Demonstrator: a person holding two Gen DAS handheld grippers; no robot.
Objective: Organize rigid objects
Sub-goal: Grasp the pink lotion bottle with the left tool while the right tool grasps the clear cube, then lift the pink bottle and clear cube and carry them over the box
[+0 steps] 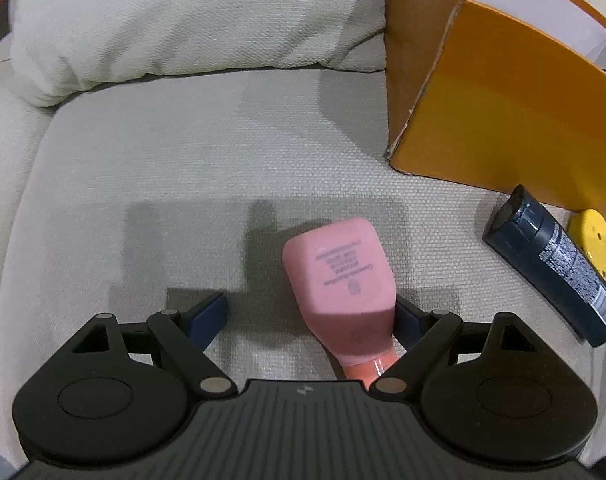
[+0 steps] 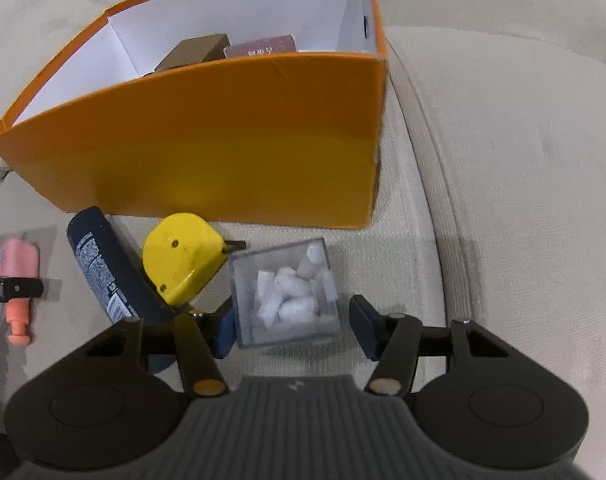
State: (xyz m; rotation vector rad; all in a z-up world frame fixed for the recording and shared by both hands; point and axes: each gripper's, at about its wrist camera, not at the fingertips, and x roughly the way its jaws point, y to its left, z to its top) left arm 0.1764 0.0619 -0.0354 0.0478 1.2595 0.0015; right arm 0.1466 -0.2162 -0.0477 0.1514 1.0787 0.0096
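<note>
A pink bottle (image 1: 341,280) lies on the sofa seat between the jaws of my open left gripper (image 1: 309,318), resting against the right finger (image 1: 407,320); it also shows in the right wrist view (image 2: 17,268). My right gripper (image 2: 297,326) is open around a clear box of white pieces (image 2: 289,290); the left finger (image 2: 225,332) touches or nearly touches the box wall. A dark blue bottle (image 2: 107,272) and a yellow tape measure (image 2: 183,256) lie to its left. An orange box (image 2: 207,136) stands behind them.
The orange box holds a brown box (image 2: 193,54) and a maroon box (image 2: 263,48). A cream cushion (image 1: 163,20) lies at the sofa back. The dark blue bottle (image 1: 555,264) and yellow tape measure (image 1: 591,240) lie right of the left gripper.
</note>
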